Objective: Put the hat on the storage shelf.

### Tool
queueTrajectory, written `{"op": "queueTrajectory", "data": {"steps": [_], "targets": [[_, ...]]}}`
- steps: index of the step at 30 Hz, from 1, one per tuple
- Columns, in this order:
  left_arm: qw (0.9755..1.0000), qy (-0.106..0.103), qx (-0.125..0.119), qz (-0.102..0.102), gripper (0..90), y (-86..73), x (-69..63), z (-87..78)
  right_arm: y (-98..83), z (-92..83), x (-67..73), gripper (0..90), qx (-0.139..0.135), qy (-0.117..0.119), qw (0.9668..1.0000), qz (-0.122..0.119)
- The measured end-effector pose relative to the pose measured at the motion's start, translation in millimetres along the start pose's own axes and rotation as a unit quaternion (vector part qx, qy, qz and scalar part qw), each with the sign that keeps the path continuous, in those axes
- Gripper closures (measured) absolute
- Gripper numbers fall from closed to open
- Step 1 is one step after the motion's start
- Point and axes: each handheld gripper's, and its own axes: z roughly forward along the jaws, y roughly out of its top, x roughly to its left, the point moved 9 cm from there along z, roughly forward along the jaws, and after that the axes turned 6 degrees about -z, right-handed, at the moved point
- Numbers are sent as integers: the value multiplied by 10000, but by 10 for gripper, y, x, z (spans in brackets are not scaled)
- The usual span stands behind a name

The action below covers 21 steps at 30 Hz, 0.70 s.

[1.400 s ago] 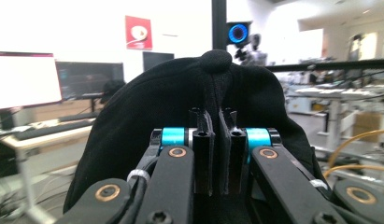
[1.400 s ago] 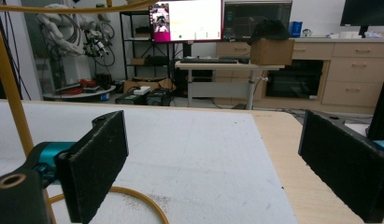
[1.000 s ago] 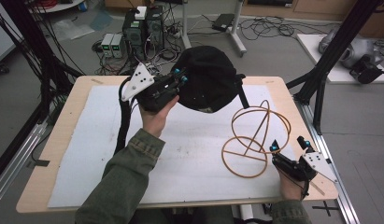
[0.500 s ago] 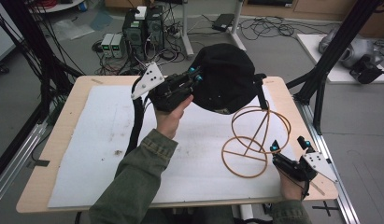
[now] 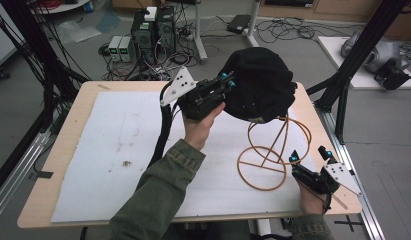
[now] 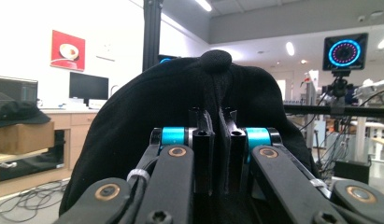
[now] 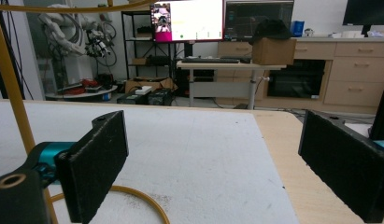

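Because the left gripper (image 5: 227,83) pinches only a fold of the soft black fabric cap (image 5: 260,84) between its closed jaws, the cap could slip or snag and tip the light yellow wire head-shaped stand (image 5: 273,150) beneath it. The right gripper (image 5: 309,159), jaws spread wide and empty, sits beside the stand's base.

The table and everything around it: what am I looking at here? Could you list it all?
Cap: one, black, held above the stand.
Wire stand: one, yellow, right half of the sheet.
Sheet: one, white, covering the table.
Table: one, pale wood.
Computer boxes: several, dark, on the floor behind.
Left tongs: black, shut on the cap.
Right tongs: black, open, near the stand's base ring.
Sleeve: olive green, bottom centre.
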Motion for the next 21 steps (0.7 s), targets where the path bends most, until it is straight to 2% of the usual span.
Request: {"op": "queueTrajectory", "data": {"steps": [13, 21], "targets": [[9996, -236, -110, -96, 856, 22, -222, 232, 8, -6, 0, 74, -19, -8, 10000, 16], [9993, -352, -46, -69, 856, -14, -333, 334, 7, -11, -3, 74, -11, 3, 10000, 2]]}}
